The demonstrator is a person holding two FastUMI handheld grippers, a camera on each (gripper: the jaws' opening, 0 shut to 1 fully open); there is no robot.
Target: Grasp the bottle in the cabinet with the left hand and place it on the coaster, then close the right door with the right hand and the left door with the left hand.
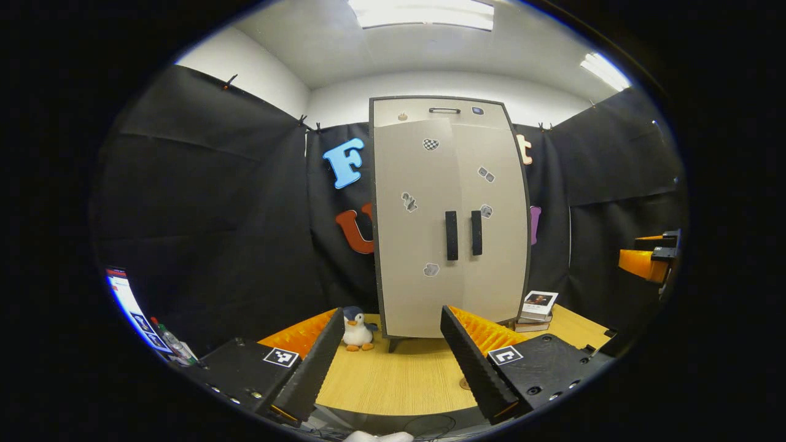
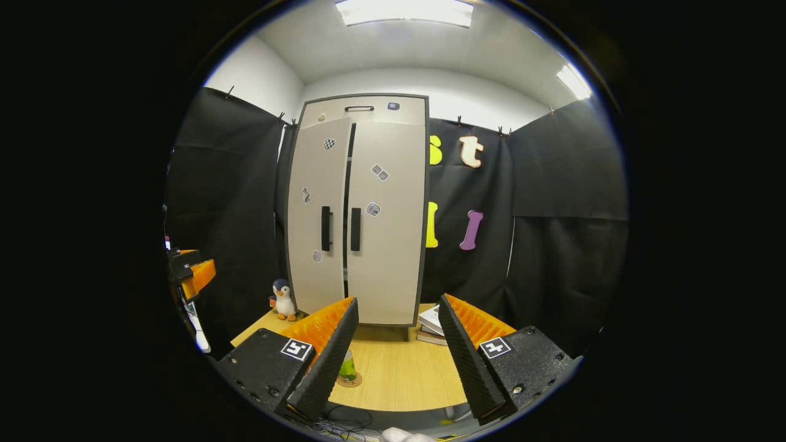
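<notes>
A tall beige cabinet stands at the back of the wooden table. Its right door lies flat and closed. Its left door stands slightly ajar, with a dark gap beside the black handles. A small green bottle stands upright on a round coaster, partly hidden behind a finger of my right gripper. That gripper is open and empty, well short of the cabinet. My left gripper is open and empty too, facing the doors. A sliver of the coaster shows by its right finger.
A penguin toy sits at the cabinet's left foot. A stack of books lies at its right. A screen stands at the far left. The right gripper shows at the left gripper view's right edge, and the left gripper at the right gripper view's left edge.
</notes>
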